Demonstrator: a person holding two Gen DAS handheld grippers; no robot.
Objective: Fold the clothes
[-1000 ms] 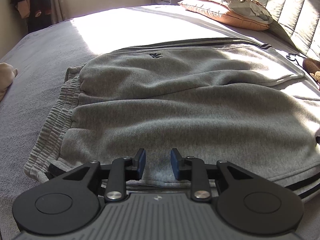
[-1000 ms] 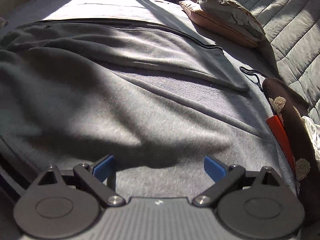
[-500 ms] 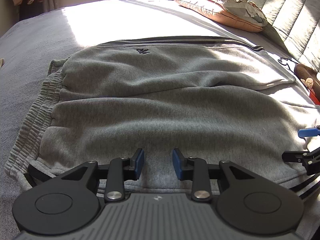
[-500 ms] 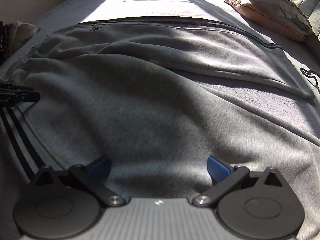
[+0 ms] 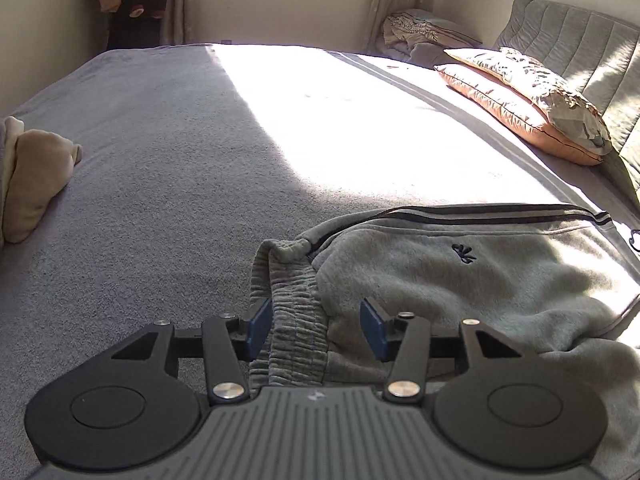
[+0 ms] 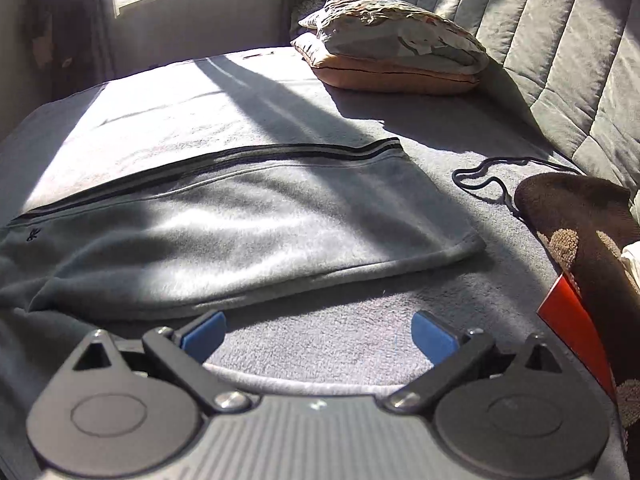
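Grey sweatpants (image 5: 460,280) with black side stripes lie folded lengthwise on the bed (image 5: 160,160). Their ribbed waistband (image 5: 292,300) bunches up at the left end. My left gripper (image 5: 316,330) straddles that waistband; its jaws are opening, and the blue pads stand clear of the cloth. In the right wrist view the upper trouser leg (image 6: 260,240) runs to its hem at the right. My right gripper (image 6: 318,336) is wide open just past that hem, over flat grey cloth, with nothing pinched.
Two stacked pillows (image 5: 528,108) lean by the padded headboard (image 6: 560,60). A black cord (image 6: 480,176), a brown patterned item (image 6: 580,220) and something red (image 6: 568,320) lie at the right. A beige cloth (image 5: 36,176) sits at the left edge.
My left gripper has slid left from mid-trousers to the waistband end and its jaws have widened. The right gripper has swung right to the leg hems, staying open.
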